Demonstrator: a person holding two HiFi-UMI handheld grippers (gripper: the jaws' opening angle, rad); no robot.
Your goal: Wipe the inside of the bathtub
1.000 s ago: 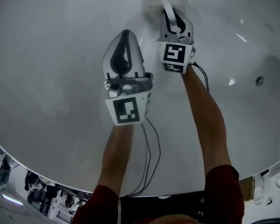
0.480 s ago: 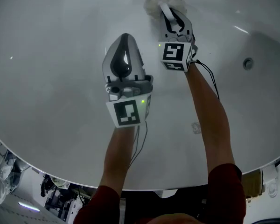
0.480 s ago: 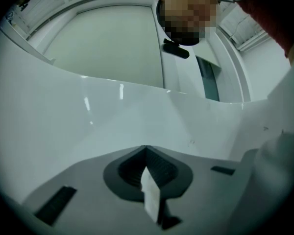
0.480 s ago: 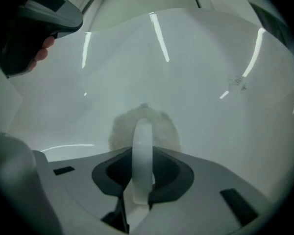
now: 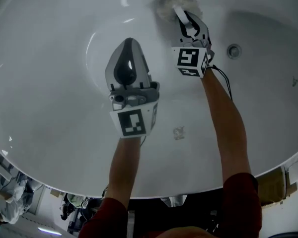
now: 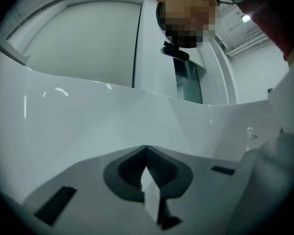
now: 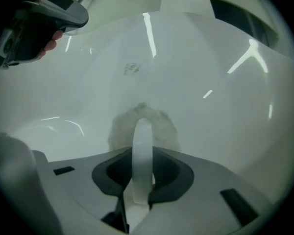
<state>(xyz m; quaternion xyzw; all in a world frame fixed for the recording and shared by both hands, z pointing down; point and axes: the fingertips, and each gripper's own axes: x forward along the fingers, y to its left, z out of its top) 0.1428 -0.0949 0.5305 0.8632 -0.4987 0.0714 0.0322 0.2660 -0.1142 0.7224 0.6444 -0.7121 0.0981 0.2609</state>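
Observation:
The white bathtub fills the head view, seen from above its rim. A fluffy whitish wiping pad on a white handle lies against the tub's far inner wall. My right gripper is shut on that handle, and the pad shows just beyond its jaws in the right gripper view. My left gripper hovers over the tub floor to the left of the right one and nearer to me. It is shut with nothing in it.
A round metal fitting sits in the tub wall right of the right gripper. A small mark shows on the near wall. The tub's near rim curves below my arms, with room clutter beyond it.
The head view has swung, so the round fitting now lies much closer to the right gripper. The pad stays against the far wall. The left gripper has barely moved.

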